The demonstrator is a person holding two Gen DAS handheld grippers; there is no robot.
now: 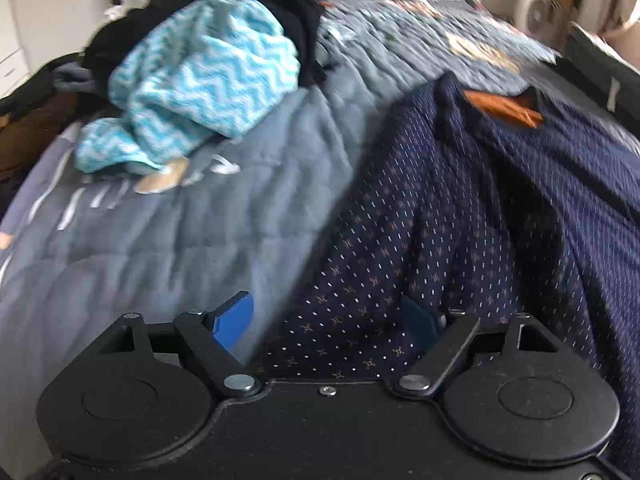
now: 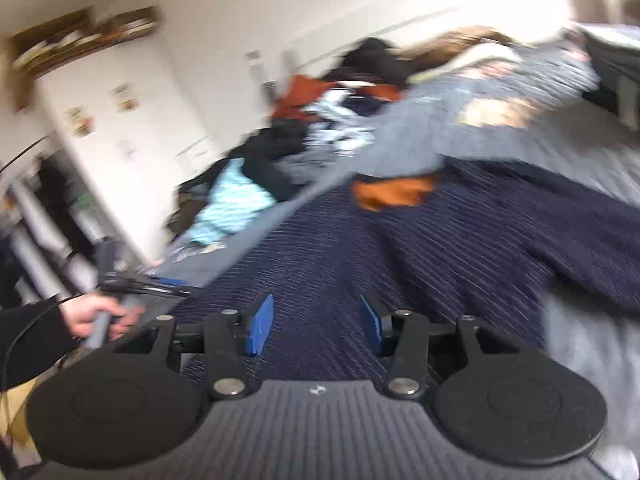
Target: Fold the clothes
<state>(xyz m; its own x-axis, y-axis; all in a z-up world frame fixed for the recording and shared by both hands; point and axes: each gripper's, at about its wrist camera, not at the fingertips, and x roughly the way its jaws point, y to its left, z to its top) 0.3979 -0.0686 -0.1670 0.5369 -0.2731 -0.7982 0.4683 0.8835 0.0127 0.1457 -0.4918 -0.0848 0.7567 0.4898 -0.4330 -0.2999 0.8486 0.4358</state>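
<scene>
Two claws work over a bed with a grey-blue quilt (image 1: 132, 264); landmark for all places below is the navy dotted garment (image 1: 460, 216) spread on that quilt.

Left of the garment, toward the head of the bed: a heap of unfolded clothes (image 1: 192, 40), with a turquoise zigzag knit (image 1: 200, 80) on its near slope, black and rust-orange pieces above and behind it. None of the heap looks sorted or folded.

Left claw (image 1: 332, 320): jaws apart, fairly wide, straddling the garment's left edge where it meets the quilt. Left pad (image 1: 236, 320) stands over bare quilt; the other pad is dark against the navy cloth. Pads not pressing on fabric as far as can be seen.

On the garment itself: lying roughly flat but rumpled, long ridges running up its length. An orange lining (image 1: 504, 110) shows at its far end, likely the neck opening. No fold is visible in it yet.

Right claw (image 2: 316, 328): jaws at a middling gap, navy cloth showing between and beyond them; nothing clamped that the right wrist view shows. A hand (image 2: 94, 318) with a dark sleeve shows left of the garment in that view, gripping the other tool's handle.

Judgement: task early. One garment laid out, smoothing or first fold pending; the heap is left.

Hard to read: the right wrist view is heavily smeared; the garment's right sleeve and near hem are cut off; whether either claw touches the cloth cannot be told.
</scene>
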